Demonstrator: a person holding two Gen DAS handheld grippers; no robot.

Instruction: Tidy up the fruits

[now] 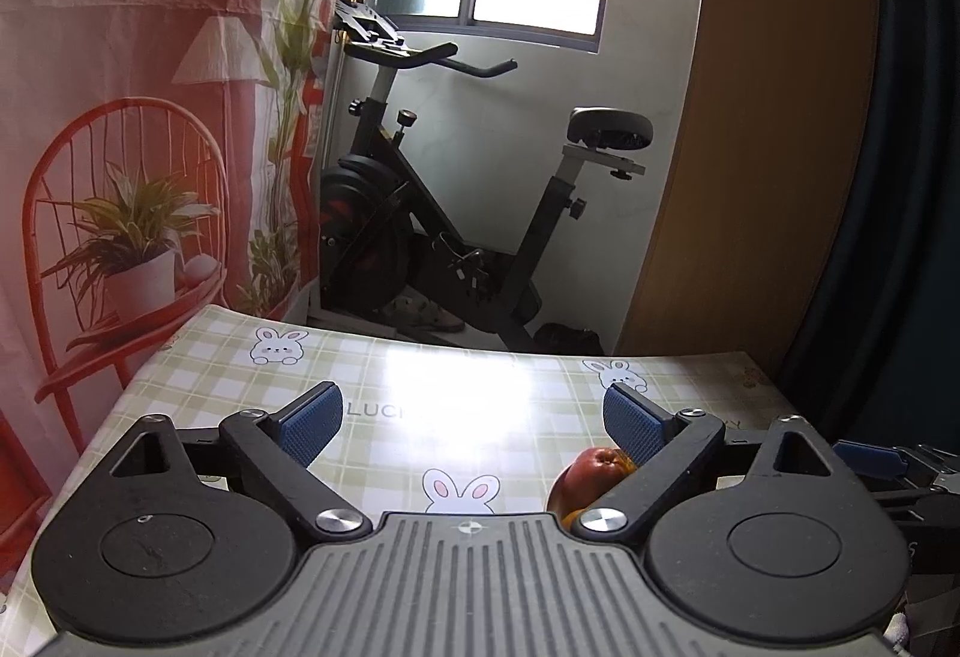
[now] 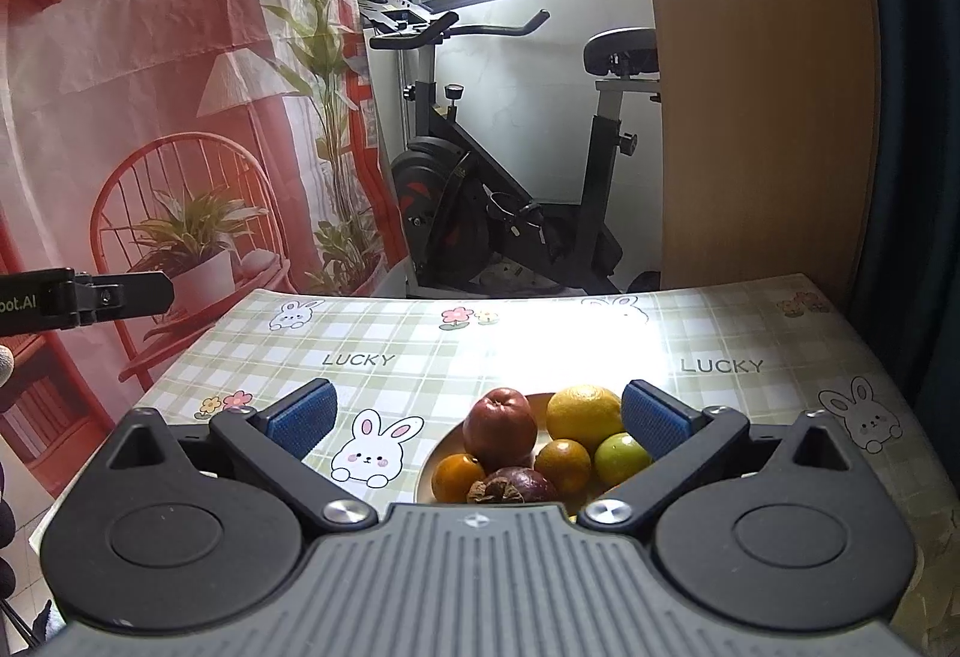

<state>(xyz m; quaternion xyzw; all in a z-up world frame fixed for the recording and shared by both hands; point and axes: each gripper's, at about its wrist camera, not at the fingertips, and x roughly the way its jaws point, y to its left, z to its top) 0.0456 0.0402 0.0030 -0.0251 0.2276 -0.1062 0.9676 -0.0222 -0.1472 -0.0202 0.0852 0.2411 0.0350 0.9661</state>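
Round glossy fruits [image 2: 528,447] heaped on a smooth plate [image 2: 427,468].

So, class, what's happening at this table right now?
A person holds two grippers over a checked tablecloth. Both have jaws open and hold nothing. The right gripper hovers by a plate holding a red apple, a yellow citrus, small oranges and a mangosteen. The left gripper touches nothing.

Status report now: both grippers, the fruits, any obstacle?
Left gripper open, empty. Right gripper open, empty, above plate. Apple, oranges, green fruit, mangosteen all on the plate. Nothing blocking.
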